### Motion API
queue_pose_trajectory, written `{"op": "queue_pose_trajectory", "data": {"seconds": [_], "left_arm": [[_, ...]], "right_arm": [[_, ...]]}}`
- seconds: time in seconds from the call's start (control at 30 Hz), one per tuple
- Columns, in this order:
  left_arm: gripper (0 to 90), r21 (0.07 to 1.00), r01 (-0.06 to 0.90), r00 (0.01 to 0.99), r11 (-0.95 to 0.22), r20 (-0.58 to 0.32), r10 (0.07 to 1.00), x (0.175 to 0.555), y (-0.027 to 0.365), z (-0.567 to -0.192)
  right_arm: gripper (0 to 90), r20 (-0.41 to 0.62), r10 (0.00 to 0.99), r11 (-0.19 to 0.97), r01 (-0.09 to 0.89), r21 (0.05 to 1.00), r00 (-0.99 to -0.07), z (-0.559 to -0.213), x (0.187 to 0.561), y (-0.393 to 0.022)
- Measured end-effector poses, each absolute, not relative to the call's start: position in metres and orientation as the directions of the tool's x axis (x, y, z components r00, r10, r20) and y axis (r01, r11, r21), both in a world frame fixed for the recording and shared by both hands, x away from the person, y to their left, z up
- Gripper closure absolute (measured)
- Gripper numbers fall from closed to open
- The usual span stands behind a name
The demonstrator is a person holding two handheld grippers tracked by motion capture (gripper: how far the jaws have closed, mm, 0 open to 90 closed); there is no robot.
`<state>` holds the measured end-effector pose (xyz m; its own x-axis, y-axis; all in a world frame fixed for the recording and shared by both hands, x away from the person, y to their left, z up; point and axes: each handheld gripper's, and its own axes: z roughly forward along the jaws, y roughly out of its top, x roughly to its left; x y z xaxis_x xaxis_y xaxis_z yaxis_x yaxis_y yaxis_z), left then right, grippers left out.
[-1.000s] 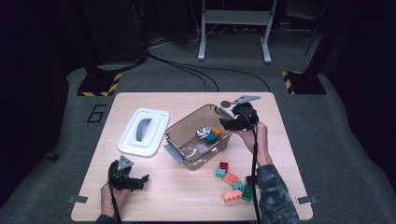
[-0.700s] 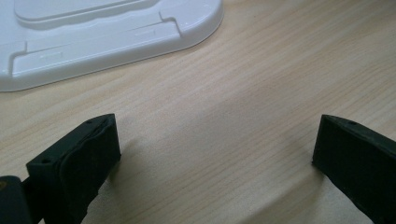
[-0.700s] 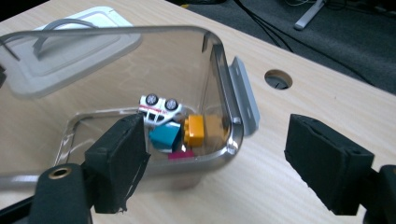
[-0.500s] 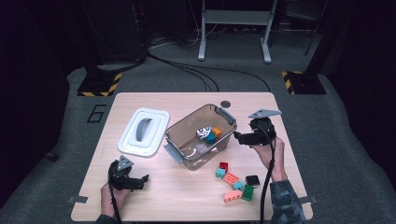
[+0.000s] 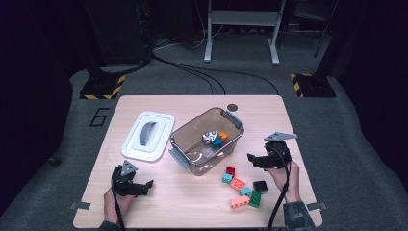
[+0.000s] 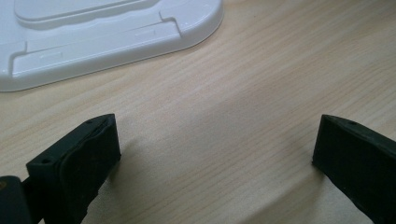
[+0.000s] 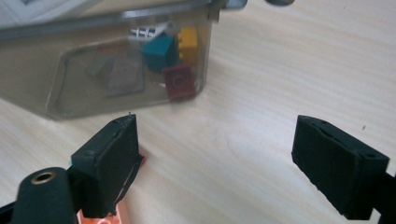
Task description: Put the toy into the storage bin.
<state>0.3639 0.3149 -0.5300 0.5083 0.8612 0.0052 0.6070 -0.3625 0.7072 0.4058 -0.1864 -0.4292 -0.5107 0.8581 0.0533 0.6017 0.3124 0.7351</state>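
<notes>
A clear plastic bin [image 5: 195, 144] stands mid-table with a teal brick [image 5: 217, 142], an orange brick [image 5: 223, 135] and a white patterned brick [image 5: 209, 136] inside. Several loose bricks [image 5: 243, 187] lie on the table in front of it, to its right. My right gripper [image 5: 251, 161] hovers just right of those bricks, pointing left; its jaws have just been opening and stand open with nothing between them. In the right gripper view [image 7: 215, 135] the bin [image 7: 93, 88] is ahead and a salmon brick [image 7: 109, 215] lies under the left jaw. My left gripper [image 5: 144, 187] rests open at the front left.
The bin's white lid [image 5: 146, 136] lies flat to the left of the bin, and its edge [image 6: 93, 37] is just ahead of the left jaws. A small dark disc [image 5: 233, 107] sits near the table's far edge. Cables trail from both grippers.
My right gripper has moved from above the bin's far right corner to the right, toward me and down beside the loose bricks. The left gripper has not moved.
</notes>
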Motion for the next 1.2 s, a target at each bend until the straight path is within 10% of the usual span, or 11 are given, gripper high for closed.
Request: {"op": "queue_pose_trajectory", "data": {"seconds": [1.2], "left_arm": [[0.5, 0.717, 0.600, 0.501, -0.354, 0.008, 0.865, 0.364, 0.314, -0.531]], "right_arm": [[16.6, 0.076, 0.876, 0.328, 0.705, 0.629, -0.476, -0.509, 0.358, -0.218]]}}
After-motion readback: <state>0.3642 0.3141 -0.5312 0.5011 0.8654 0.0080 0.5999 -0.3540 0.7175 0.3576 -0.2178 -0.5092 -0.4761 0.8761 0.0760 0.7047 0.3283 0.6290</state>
